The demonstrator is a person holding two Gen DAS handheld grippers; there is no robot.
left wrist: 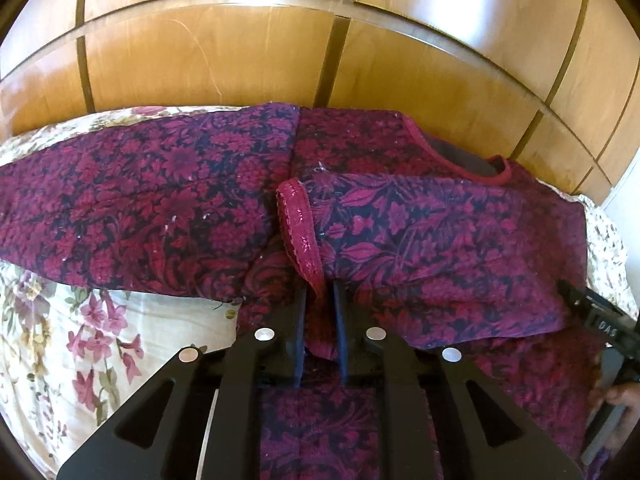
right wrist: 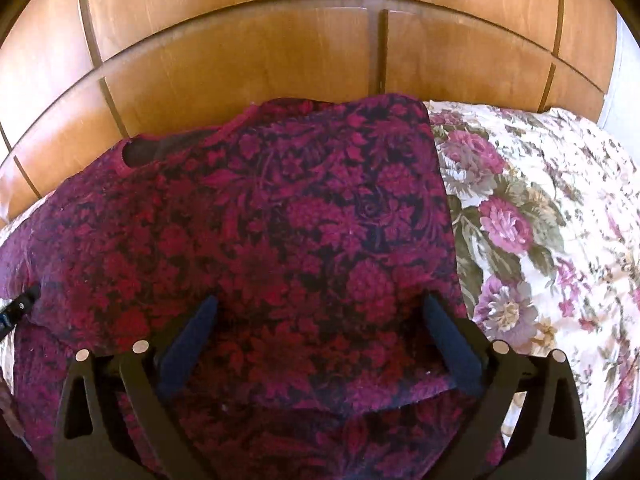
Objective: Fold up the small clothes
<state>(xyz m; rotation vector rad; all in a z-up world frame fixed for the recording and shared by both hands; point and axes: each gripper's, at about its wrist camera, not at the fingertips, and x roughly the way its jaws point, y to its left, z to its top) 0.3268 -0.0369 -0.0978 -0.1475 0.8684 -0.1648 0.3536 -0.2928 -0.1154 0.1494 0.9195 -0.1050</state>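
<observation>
A maroon and dark floral top (left wrist: 420, 240) lies spread on the bed, its neckline (left wrist: 460, 156) toward the headboard. One sleeve is folded across the body, and its red-trimmed cuff (left wrist: 298, 216) points at my left gripper (left wrist: 320, 290). That gripper's jaws stand narrow, pinching the cuff's lower end. In the right wrist view the same top (right wrist: 280, 220) fills the middle. My right gripper (right wrist: 320, 300) hangs open just above it, with only flat cloth beneath its wide-set fingers. The neck opening (right wrist: 160, 148) shows at the upper left.
A cream bedspread with pink flowers (left wrist: 60, 340) (right wrist: 540, 240) lies under the top. A glossy wooden headboard (left wrist: 240, 60) (right wrist: 240, 60) rises right behind it. The black frame of the other gripper (left wrist: 596, 320) and a hand (left wrist: 624, 400) show at the right edge.
</observation>
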